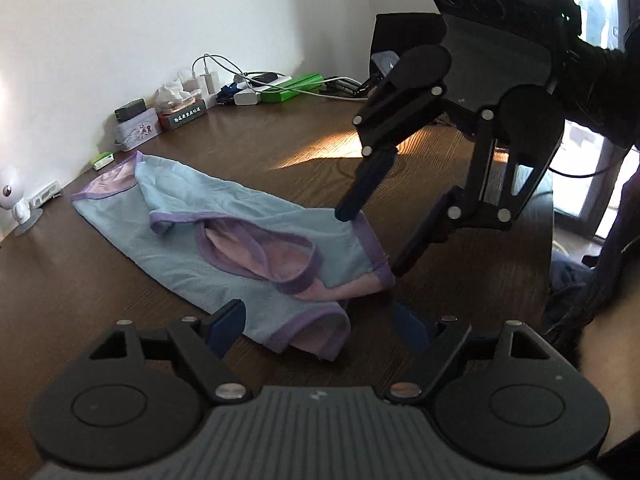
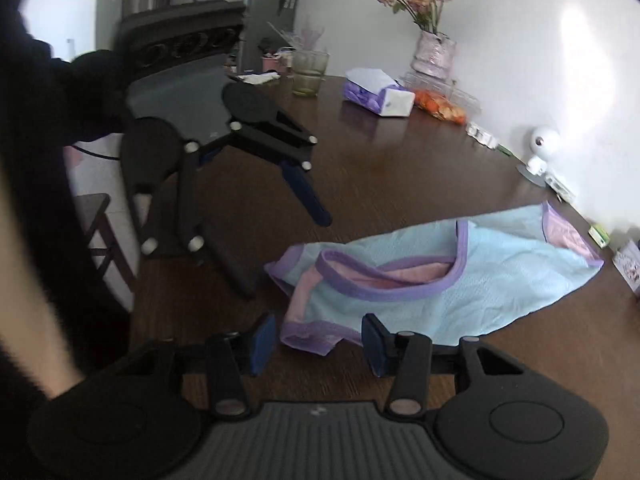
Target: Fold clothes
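Observation:
A light blue sleeveless top (image 1: 224, 236) with purple trim and pink lining lies crumpled on the dark wooden table (image 1: 280, 148); it also shows in the right wrist view (image 2: 460, 280). My left gripper (image 1: 320, 328) is open, its fingers either side of the top's near purple-edged corner. My right gripper (image 1: 370, 242) is open, spanning the top's right purple edge. In the right wrist view my right gripper (image 2: 320, 342) straddles the near purple corner, and my left gripper (image 2: 284, 256) hovers open beside the top's left end.
Along the wall stand a tin box (image 1: 134, 132), chargers and cables (image 1: 240, 84), green boxes (image 1: 296, 86) and a small white camera (image 1: 16, 200). A glass (image 2: 308, 72), tissue pack (image 2: 380, 96), flower vase (image 2: 434, 52) and orange snacks (image 2: 440, 106) are at the far end.

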